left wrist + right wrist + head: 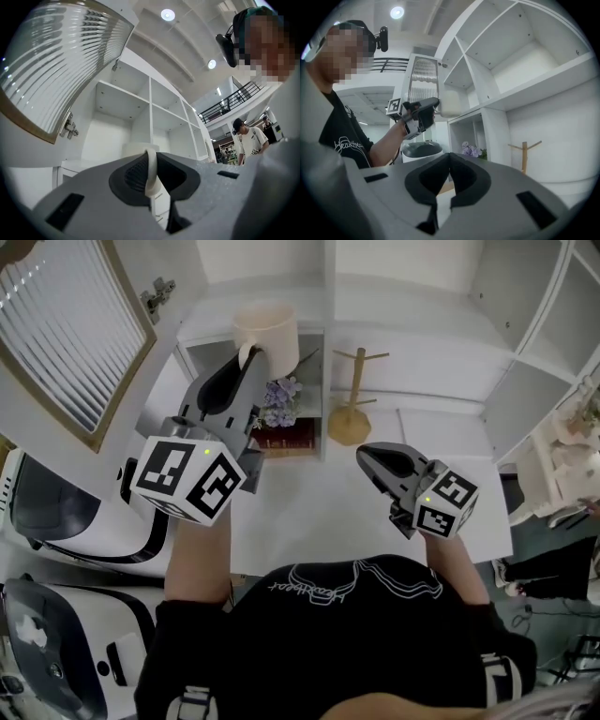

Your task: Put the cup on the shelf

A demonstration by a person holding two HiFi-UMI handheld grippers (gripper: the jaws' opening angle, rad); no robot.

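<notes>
A cream cup point(267, 332) is held up at the level of the white shelf unit point(422, 367), over its left end. My left gripper point(246, 360) is shut on the cup's handle point(150, 172), and the cup's body point(135, 149) shows just beyond the jaws. The right gripper view shows the cup point(451, 102) raised beside the shelf edge by my left gripper point(421, 115). My right gripper point(368, 457) hovers low over the white table point(309, 512), its jaws shut with nothing between them point(449, 158).
A wooden mug tree point(352, 413) stands on the table by the shelf. Purple flowers point(279, 399) and a dark red book point(286, 439) sit in a lower compartment. A louvred cabinet door point(66, 343) hangs open at left, above white appliances point(75, 512). People point(248, 138) stand far off.
</notes>
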